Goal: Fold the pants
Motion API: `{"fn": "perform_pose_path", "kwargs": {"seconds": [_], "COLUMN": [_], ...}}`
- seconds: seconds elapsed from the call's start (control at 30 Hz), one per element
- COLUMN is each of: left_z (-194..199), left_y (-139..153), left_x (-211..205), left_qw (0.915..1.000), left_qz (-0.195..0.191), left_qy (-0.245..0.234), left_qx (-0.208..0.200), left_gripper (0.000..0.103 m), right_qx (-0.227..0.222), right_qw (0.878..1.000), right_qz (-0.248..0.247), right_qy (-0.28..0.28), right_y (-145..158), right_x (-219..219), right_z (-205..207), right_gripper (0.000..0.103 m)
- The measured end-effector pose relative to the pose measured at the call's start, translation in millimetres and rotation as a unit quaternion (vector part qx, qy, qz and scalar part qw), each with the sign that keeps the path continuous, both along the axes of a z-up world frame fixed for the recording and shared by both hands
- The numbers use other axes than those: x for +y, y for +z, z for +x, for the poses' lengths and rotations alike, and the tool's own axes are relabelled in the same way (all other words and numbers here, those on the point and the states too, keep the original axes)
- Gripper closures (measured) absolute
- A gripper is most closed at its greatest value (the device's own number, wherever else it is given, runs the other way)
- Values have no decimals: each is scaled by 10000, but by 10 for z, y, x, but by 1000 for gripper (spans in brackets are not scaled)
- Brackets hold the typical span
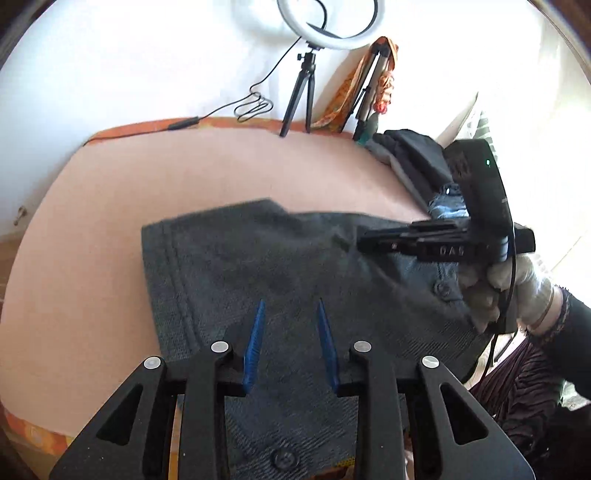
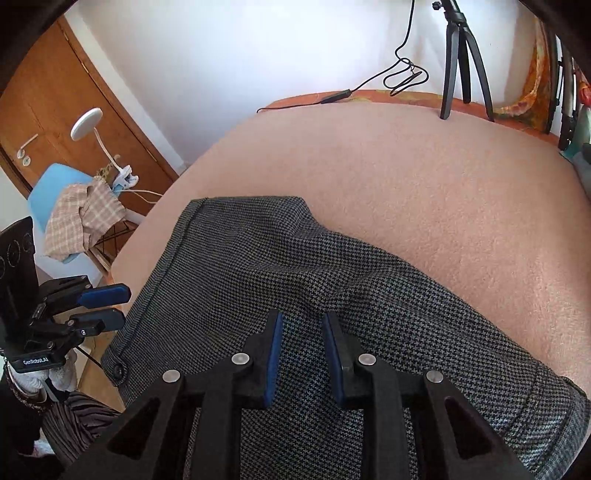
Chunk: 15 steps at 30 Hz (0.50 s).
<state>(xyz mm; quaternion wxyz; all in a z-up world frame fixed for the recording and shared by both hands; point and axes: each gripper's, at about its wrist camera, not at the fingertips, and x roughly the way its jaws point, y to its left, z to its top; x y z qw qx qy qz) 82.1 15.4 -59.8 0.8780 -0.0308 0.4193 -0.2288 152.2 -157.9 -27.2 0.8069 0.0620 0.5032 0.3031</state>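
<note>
Left wrist view: both tongs gape, empty, above the pants.

Before me: a broad pink textured bedspread with an orange patterned border along its far edge. Behind it, a plain white wall. On the far edge, a white ring light on a black tripod, its black cable looped. To my left, a brown wooden door and a blue chair draped with checked beige cloth.
</note>
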Motion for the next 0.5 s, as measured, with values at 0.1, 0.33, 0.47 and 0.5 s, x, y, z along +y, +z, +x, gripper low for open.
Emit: {"fn": "perform_pose_path", "kwargs": {"seconds": [0.1,0.33,0.47,0.5], "left_z": [324,894,1027,1046], "left_y": [-35,-408,-643,-645], "left_x": [-210,-556,-426,-398], "left_qw": [9999,9968,9936,9929], "left_qz": [22,687,991,1031], "left_qy": [-93,-76,294,349], "left_qx": [135,390,461,479], "left_gripper": [75,75,73,73], "right_qx": [-2,147,217,237], "right_qw": [9999,9997,9995,9995], "right_qz": [-16,-210,-209,-184], "right_qy": [-122,15,39,53], "right_y": [-6,-155,-229,-228], "right_x": [-41,6,-62,-69], "right_z": [46,39,16,15], "right_gripper": [79,80,85,85]}}
